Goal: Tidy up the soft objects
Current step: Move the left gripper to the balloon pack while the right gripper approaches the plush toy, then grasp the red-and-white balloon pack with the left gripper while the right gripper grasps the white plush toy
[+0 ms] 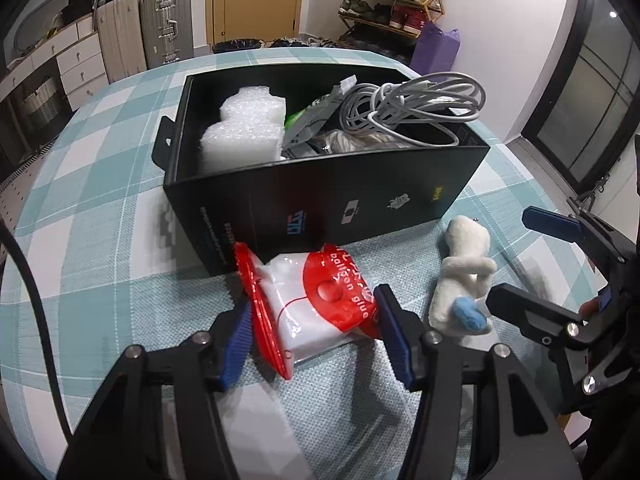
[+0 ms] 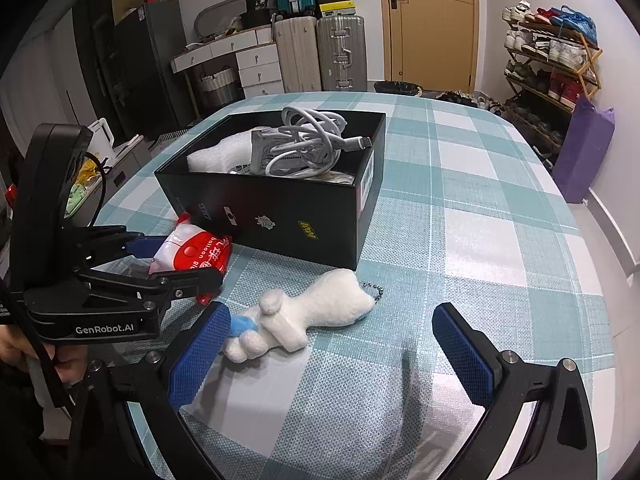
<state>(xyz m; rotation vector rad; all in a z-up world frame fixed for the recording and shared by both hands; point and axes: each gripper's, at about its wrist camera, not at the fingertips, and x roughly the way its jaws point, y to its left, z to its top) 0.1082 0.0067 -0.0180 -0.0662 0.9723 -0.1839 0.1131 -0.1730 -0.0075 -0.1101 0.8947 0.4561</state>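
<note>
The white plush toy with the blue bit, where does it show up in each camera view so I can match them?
Left wrist view: the plush toy lies at right of centre on the checked tablecloth, beside the red and white packet.
Right wrist view: it lies low at centre, just ahead of the right claw, its bead chain toward the box.
Shared landmark: the black box just behind it in both.

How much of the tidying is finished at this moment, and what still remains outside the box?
Done: the box already holds foam, a cable and some packets. In hand: the left gripper has its fingers either side of the red and white pouch on the table, not clearly closed on it. Left: the plush toy lies between the open right gripper's fingers, ungrasped.
</note>
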